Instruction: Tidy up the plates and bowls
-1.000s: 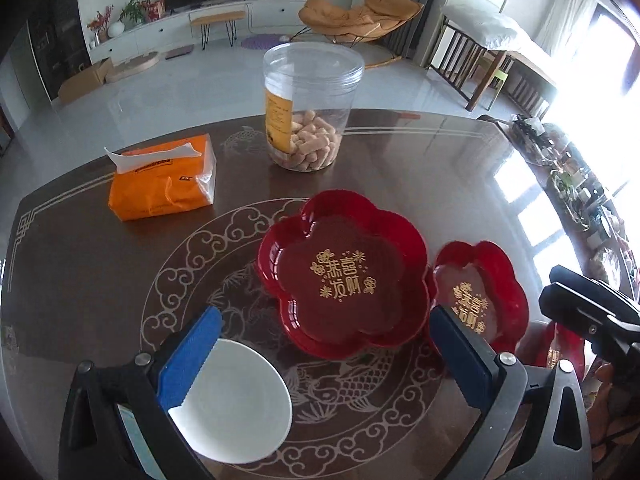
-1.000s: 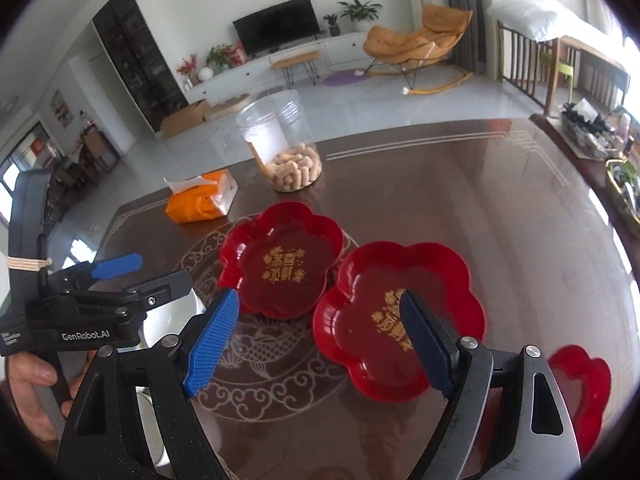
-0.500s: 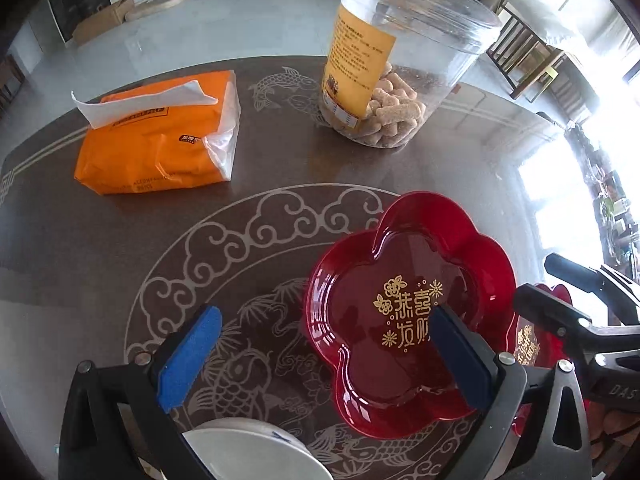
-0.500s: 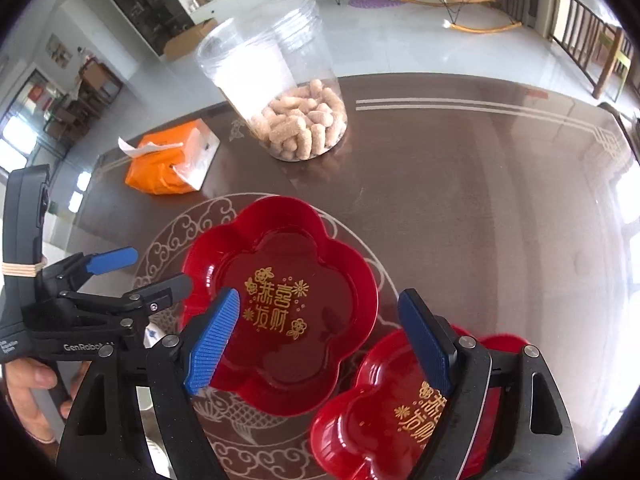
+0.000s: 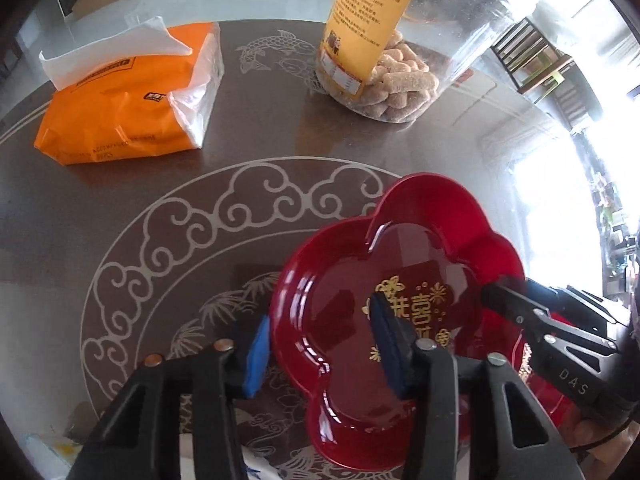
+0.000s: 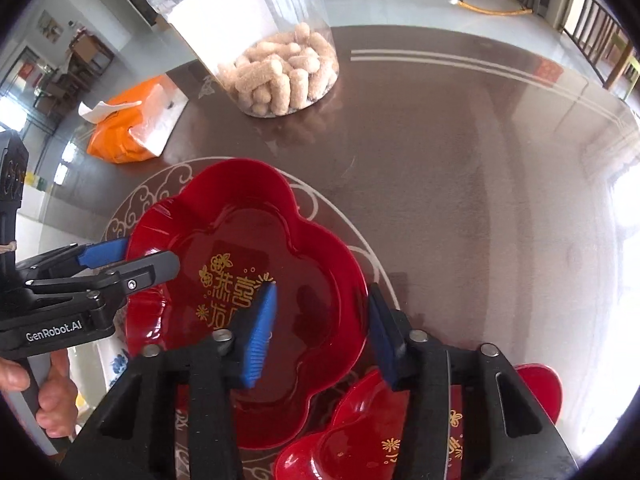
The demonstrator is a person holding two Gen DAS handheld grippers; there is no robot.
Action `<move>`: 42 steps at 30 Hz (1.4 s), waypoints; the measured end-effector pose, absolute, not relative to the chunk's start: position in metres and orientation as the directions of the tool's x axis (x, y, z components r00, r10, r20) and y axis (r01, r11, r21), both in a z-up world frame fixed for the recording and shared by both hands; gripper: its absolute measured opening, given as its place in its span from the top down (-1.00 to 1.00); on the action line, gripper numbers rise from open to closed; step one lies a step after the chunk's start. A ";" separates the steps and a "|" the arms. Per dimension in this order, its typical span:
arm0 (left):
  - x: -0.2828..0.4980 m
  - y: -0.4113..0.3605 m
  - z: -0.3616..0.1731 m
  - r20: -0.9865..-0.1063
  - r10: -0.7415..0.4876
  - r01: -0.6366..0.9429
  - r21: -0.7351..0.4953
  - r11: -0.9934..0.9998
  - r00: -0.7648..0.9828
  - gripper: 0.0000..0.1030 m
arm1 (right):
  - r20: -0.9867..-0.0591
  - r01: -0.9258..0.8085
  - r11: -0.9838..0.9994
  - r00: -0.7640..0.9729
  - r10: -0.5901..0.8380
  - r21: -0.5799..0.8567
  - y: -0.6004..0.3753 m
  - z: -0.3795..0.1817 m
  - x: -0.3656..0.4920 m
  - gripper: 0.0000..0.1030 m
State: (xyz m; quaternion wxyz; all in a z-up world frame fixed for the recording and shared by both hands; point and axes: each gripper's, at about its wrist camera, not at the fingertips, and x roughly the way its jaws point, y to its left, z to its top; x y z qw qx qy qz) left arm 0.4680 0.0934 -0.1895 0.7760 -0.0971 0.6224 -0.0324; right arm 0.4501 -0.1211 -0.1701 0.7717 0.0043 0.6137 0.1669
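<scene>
Large red flower-shaped plastic plate [image 5: 400,320] at lower centre on dark patterned table [image 5: 120,220], left hand-held gripper [image 5: 320,340] just closing astride its left rim, right hand-held gripper [image 6: 320,332] just closing astride its right rim, pad contact indeterminate.

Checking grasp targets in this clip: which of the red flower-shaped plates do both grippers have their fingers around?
The largest red plate, nearest the snack jar. The left gripper straddles one rim, the right gripper the opposite; the smaller red plates lie untouched beside it.
</scene>
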 end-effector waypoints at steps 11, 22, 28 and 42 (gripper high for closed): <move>0.451 0.117 -0.129 -0.922 -0.175 -0.088 -0.217 0.972 0.344 0.90 | -0.908 -0.195 0.946 0.286 0.307 0.259 -0.141 -0.130 0.435 0.77; 0.366 0.019 -0.030 -0.865 -0.299 0.135 -0.267 0.954 0.402 0.91 | -0.855 -0.145 0.939 0.388 0.345 0.313 -0.222 -0.039 0.339 0.77; 0.309 -0.118 -0.039 -0.863 -0.416 0.300 -0.331 0.894 0.287 0.91 | -0.877 0.018 0.962 0.416 0.242 0.274 -0.331 -0.028 0.242 0.73; 0.290 -0.305 -0.119 -0.930 -0.334 0.449 -0.236 0.862 0.151 0.88 | -0.911 0.382 0.866 0.375 0.174 0.322 -0.498 -0.112 0.149 0.71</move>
